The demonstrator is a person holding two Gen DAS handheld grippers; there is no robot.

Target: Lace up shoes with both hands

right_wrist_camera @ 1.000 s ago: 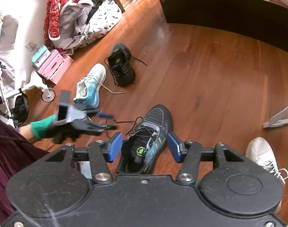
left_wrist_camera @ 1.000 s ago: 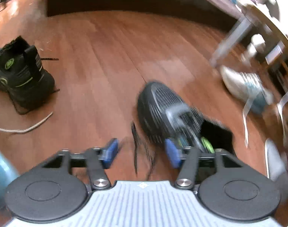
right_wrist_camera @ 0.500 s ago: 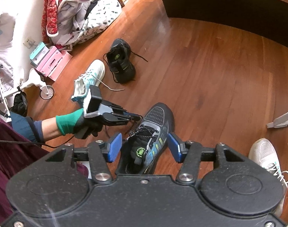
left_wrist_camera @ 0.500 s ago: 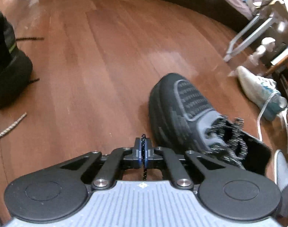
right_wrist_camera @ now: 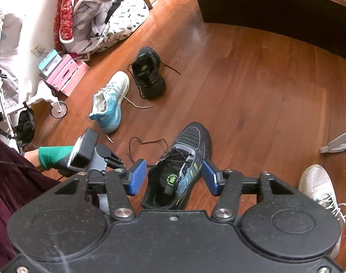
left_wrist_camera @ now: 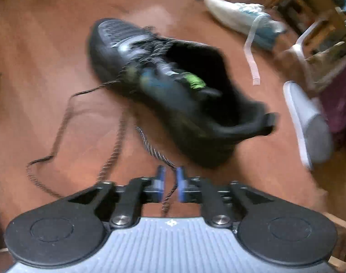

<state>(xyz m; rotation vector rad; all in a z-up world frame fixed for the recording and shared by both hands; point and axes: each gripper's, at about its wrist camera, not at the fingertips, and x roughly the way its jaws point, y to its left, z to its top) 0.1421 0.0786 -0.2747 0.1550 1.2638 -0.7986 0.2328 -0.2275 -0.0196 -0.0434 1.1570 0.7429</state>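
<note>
A: Since half a second ago our left gripper [left_wrist_camera: 170, 183] has let go of the lace [left_wrist_camera: 147, 142] it had pinched tight. Its jaws are opening now, a narrow gap showing between the blue pads [left_wrist_camera: 160, 183], and the lace still runs through that gap without being pressed.

B: And the view has swung. The dark shoe [left_wrist_camera: 163, 86] that sat ahead and to the right of our left jaws half a second ago now lies straight ahead of them, toe pointing away, heel nearest us and off to the right.

A: We see the rest of the lace trailing in a loose loop on the wooden floor [left_wrist_camera: 47, 56], ahead and left of the left jaws.

B: Our right gripper [right_wrist_camera: 174, 177] has not shifted. Its jaws stand well apart, nothing between the pads, and the dark shoe [right_wrist_camera: 184, 166] lies on the floor beyond the gap, collar nearest us.

A: From that side we see the hand in the green sleeve [right_wrist_camera: 52, 158] holding the left gripper [right_wrist_camera: 97, 157], just left of the right jaws.

B: Farther ahead of the right jaws lie a second dark shoe [right_wrist_camera: 149, 72] and, beside it, a white and blue shoe [right_wrist_camera: 110, 101], well apart from ours.
</note>
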